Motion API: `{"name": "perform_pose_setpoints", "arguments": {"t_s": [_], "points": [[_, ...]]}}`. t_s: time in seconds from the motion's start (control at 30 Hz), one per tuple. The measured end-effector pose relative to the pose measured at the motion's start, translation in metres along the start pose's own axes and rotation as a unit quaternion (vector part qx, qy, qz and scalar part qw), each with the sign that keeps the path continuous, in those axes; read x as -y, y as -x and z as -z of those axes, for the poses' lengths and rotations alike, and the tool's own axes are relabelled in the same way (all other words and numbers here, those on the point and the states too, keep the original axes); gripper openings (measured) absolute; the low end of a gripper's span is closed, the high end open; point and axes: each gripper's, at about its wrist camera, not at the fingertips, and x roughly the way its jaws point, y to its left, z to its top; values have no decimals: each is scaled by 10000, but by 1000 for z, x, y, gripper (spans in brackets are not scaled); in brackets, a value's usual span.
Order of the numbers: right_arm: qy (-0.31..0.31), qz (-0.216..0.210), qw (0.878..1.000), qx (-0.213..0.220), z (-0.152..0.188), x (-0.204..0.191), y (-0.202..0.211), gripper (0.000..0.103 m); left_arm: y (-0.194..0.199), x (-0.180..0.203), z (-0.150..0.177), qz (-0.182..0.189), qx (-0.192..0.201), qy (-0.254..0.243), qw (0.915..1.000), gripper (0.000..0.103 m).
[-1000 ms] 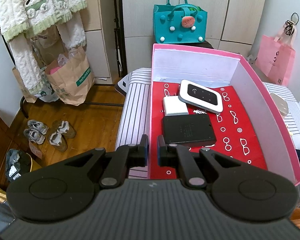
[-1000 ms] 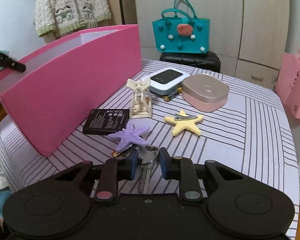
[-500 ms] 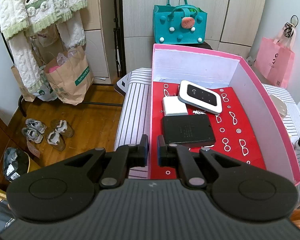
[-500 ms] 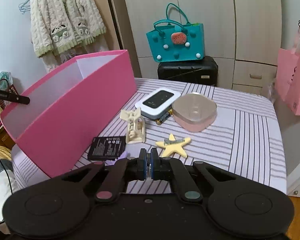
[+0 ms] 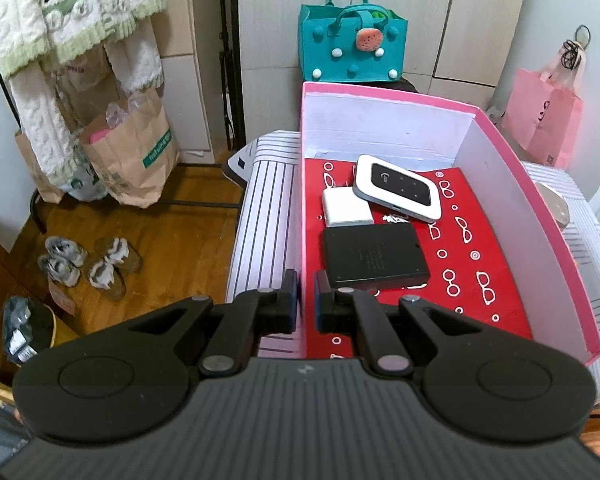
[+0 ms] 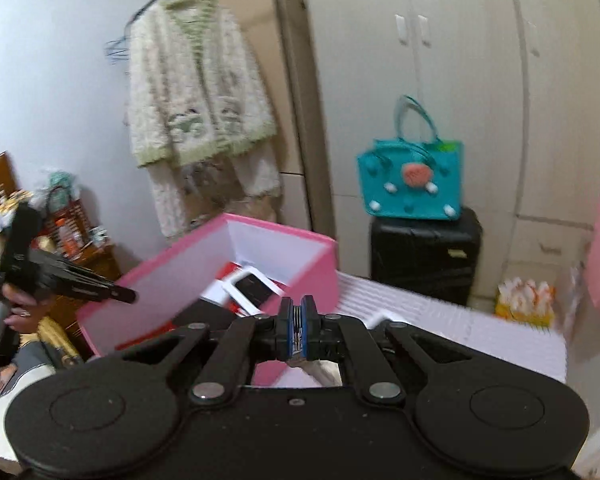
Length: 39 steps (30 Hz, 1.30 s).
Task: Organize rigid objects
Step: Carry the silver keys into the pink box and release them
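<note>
A pink box (image 5: 531, 208) with a red patterned floor stands on the striped table. In it lie a white pocket router (image 5: 395, 187), a white charger block (image 5: 345, 213) and a black flat battery pack (image 5: 373, 255). My left gripper (image 5: 305, 296) is shut on the box's near left wall. My right gripper (image 6: 298, 330) is shut on a thin metal key, raised above the table, right of the pink box (image 6: 292, 256). The left gripper (image 6: 68, 282) shows in the right wrist view at the box's left edge.
A teal felt bag (image 5: 351, 52) sits on a black suitcase (image 6: 423, 256) behind the table. A pink paper bag (image 5: 541, 128) hangs at the right. A cardigan (image 6: 196, 92) hangs at the left. Shoes (image 5: 88, 264) and paper bags stand on the wooden floor.
My right gripper closed on the key on the table, then lifted and swung left towards the pink box. The left gripper stayed on the box wall.
</note>
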Motion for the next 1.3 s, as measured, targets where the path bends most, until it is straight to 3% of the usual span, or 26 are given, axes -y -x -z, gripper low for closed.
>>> {"name": "perform_pose_setpoints", "arguments": {"t_s": [0.2,0.33,0.6,0.77,1.03,1.3], "points": [[337,-802,9961,-114,-29,-33,-19,5,2,-3,1,20,31,59,10000,5],[591,-1097,9917,-305,-34,-55,-44,5,2,-3,1,-14,41,32,10000,5],[756,-1010,9856,-1123,-23,-63,-132,5,3,1,-3,-64,-104,-183,9998,5],[881,-691,9868,-1171,-19,-63,-161,6,3,8,-5,-176,-147,-411,9989,5],[536,-737,9889,-1170,-17,-55,-160,11,4,17,-2,-380,-118,-691,9968,7],[229,-644,9940,-853,-8,-38,-107,17,1,28,1,-637,-178,-1035,9924,7]]}}
